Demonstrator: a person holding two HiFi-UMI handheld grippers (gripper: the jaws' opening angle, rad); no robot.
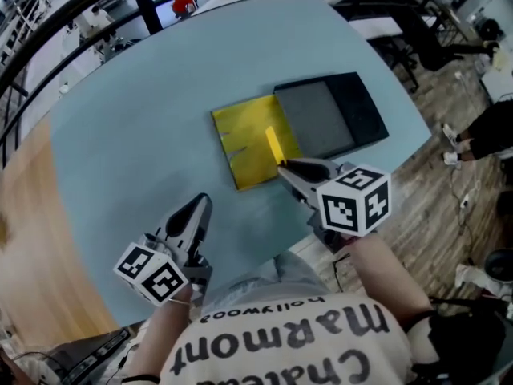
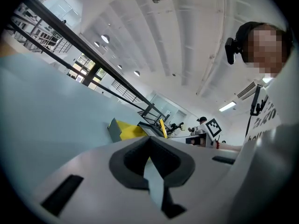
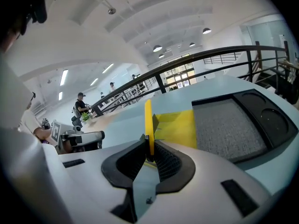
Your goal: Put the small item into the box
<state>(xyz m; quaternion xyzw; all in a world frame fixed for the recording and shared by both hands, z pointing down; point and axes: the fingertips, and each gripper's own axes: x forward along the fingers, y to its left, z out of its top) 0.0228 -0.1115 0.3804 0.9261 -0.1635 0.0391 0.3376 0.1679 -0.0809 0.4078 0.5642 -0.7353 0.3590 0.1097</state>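
My right gripper (image 1: 287, 169) (image 3: 148, 149) is shut on a thin yellow strip (image 1: 274, 144) (image 3: 148, 123), which stands up edgewise out of its jaws. The strip hangs over the near right part of a flat yellow panel (image 1: 247, 141) (image 3: 176, 128). Against the panel's right side lies an open black box (image 1: 362, 109) (image 3: 273, 123) lined with grey foam. My left gripper (image 1: 200, 204) (image 2: 149, 143) is low over the table at the near left, apart from the box. Its jaws are shut with nothing between them. In the left gripper view the yellow panel (image 2: 125, 129) and the held strip (image 2: 163, 127) show far ahead.
All of this is on a round blue-grey table (image 1: 144, 135); its near edge runs just under both grippers. A black railing (image 1: 72, 10) curves behind the table. Wooden floor (image 1: 437, 191) and chairs lie to the right. People stand far off in the right gripper view.
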